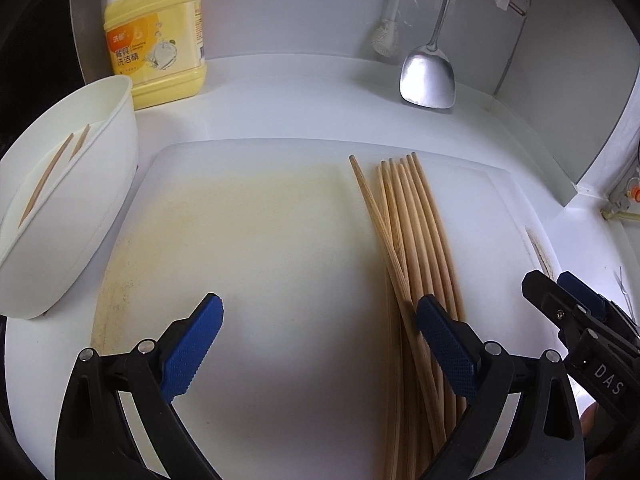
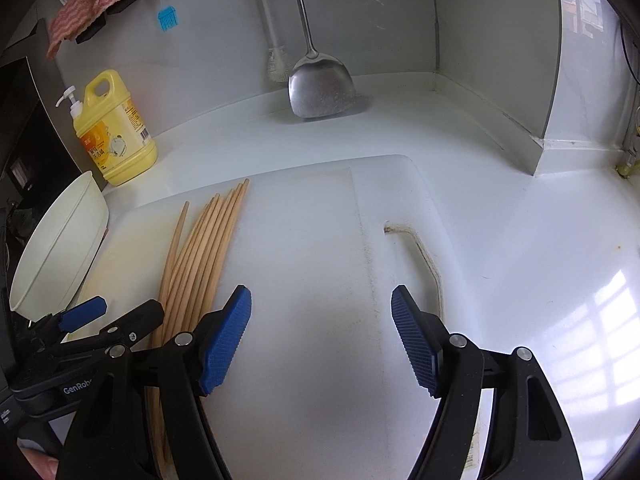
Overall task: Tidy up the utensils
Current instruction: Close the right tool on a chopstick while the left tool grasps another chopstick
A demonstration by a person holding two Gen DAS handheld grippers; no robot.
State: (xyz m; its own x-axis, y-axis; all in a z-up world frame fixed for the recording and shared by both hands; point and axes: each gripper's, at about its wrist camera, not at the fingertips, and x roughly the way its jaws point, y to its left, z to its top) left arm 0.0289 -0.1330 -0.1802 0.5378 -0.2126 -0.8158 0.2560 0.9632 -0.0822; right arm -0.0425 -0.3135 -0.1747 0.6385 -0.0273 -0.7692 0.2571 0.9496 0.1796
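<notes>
Several wooden chopsticks [image 1: 412,232] lie side by side on the right part of a white cutting board [image 1: 260,220]. My left gripper [image 1: 320,312] hovers open above the board, its right finger over the near part of the bundle and nothing pinched between the pads. Two more chopsticks [image 1: 52,172] stand inside a white holder [image 1: 100,208] at the left. In the right wrist view the chopsticks [image 2: 200,248] lie left of my right gripper [image 2: 320,296], which is open over the bare board [image 2: 312,240]. The left gripper [image 2: 128,308] shows at the lower left there.
A yellow detergent bottle [image 1: 160,40] stands behind the holder. A steel spatula [image 1: 428,76] and a white brush [image 1: 388,36] hang against the back wall. My right gripper [image 1: 550,284] sits at the board's right edge. A blue silicone brush [image 2: 168,16] and a pink cloth [image 2: 84,8] hang higher up.
</notes>
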